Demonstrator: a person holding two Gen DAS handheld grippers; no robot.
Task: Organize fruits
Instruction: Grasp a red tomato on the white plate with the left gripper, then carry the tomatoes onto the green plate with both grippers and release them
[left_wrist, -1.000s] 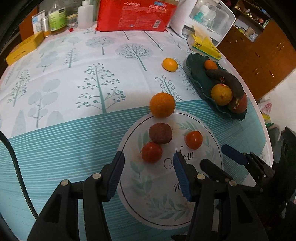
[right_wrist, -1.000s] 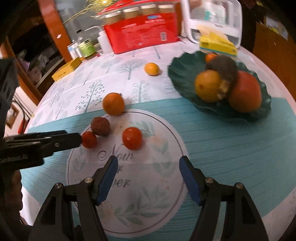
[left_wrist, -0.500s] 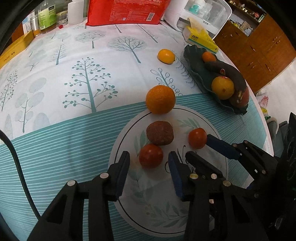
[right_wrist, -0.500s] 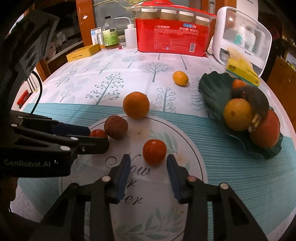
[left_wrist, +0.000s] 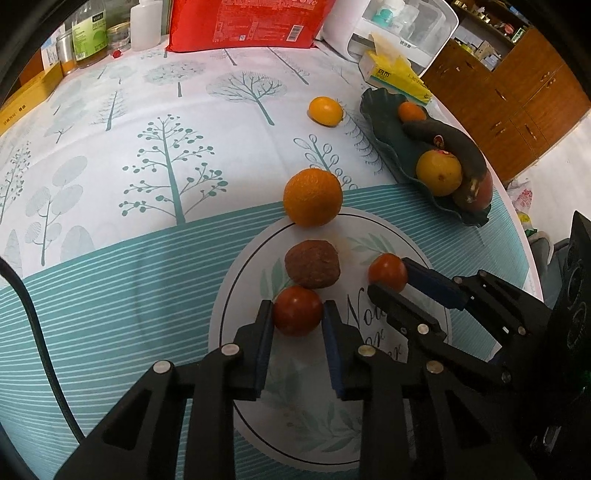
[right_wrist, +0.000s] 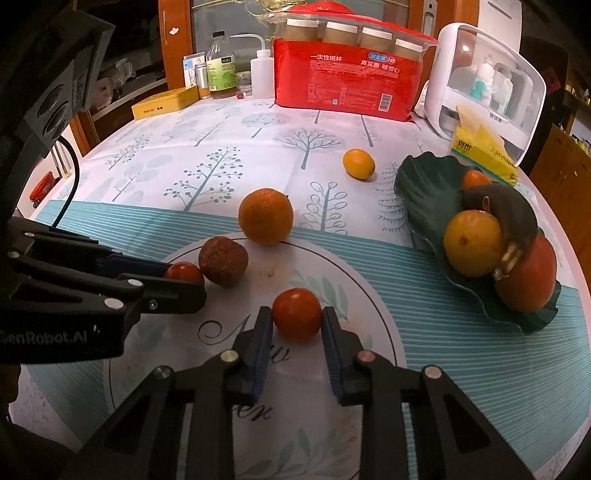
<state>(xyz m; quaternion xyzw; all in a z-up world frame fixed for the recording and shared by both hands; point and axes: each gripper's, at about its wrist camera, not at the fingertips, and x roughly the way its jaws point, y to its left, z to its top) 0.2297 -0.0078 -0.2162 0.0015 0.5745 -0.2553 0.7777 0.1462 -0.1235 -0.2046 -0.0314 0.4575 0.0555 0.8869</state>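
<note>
My left gripper (left_wrist: 297, 314) is shut on a red tomato (left_wrist: 297, 311) on the tablecloth. My right gripper (right_wrist: 297, 321) is shut on a second red tomato (right_wrist: 297, 314), also seen in the left wrist view (left_wrist: 388, 272). A brown wrinkled fruit (left_wrist: 312, 263) lies just beyond the left tomato. A large orange (left_wrist: 312, 197) lies farther back, and a small orange (left_wrist: 325, 110) farther still. A dark green leaf-shaped dish (right_wrist: 428, 192) at the right holds several fruits, among them a yellow one (right_wrist: 472, 248) and a dark banana (right_wrist: 506, 206).
A red package (right_wrist: 347, 85), bottles (right_wrist: 221, 70), a yellow box (right_wrist: 164, 104) and a white appliance (right_wrist: 484, 85) stand along the far edge. A yellow tissue pack (right_wrist: 484, 149) lies behind the dish. The table edge drops off at the right.
Both grippers moved forward and their jaws closed in, each onto its tomato. The other fruits have not moved.
</note>
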